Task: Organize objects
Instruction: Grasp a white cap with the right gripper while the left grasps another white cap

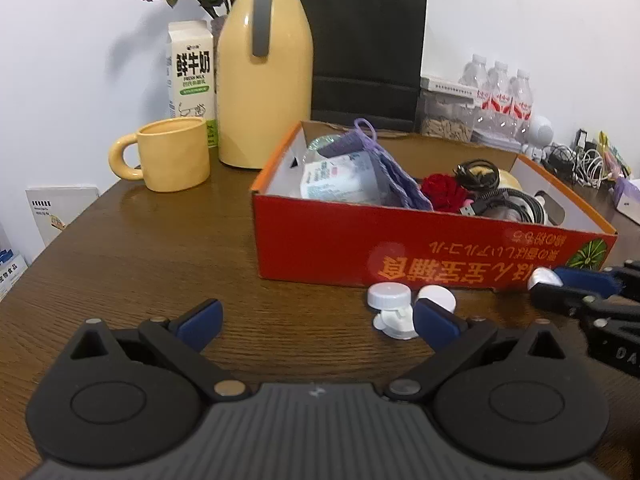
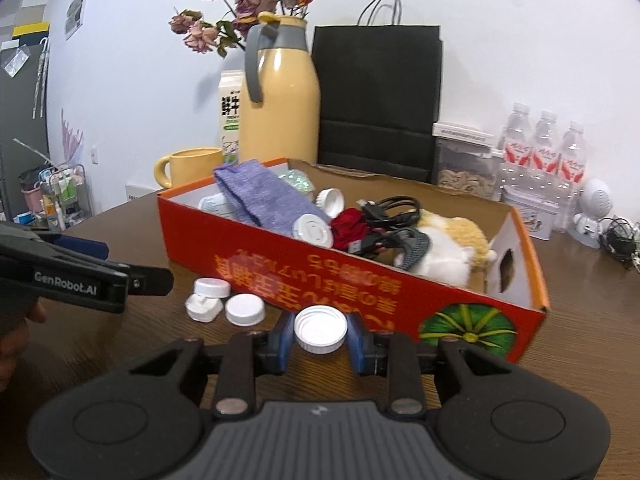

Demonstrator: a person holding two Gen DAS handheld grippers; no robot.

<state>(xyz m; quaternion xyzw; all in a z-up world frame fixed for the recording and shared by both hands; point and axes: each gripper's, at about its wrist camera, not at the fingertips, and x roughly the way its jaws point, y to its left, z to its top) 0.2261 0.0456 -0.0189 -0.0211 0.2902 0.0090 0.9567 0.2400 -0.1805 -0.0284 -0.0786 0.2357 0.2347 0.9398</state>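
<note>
An orange cardboard box (image 1: 420,256) (image 2: 360,280) stands on the brown table, holding a purple cloth (image 2: 264,196), cables, a red flower, white caps and a plush toy. Three white caps (image 1: 396,308) (image 2: 224,304) lie on the table just in front of the box. My left gripper (image 1: 318,320) is open and empty, its right finger beside those caps. My right gripper (image 2: 320,334) is shut on a white bottle cap (image 2: 320,328) and holds it just above the table by the box's front wall; it shows in the left wrist view (image 1: 560,284) at the right edge.
A yellow mug (image 1: 172,154), a milk carton (image 1: 190,76), a yellow thermos jug (image 1: 266,80), dried flowers and a black paper bag (image 1: 368,48) stand behind the box. Water bottles (image 2: 544,152), a seed jar, a small white robot figure and cables crowd the back right.
</note>
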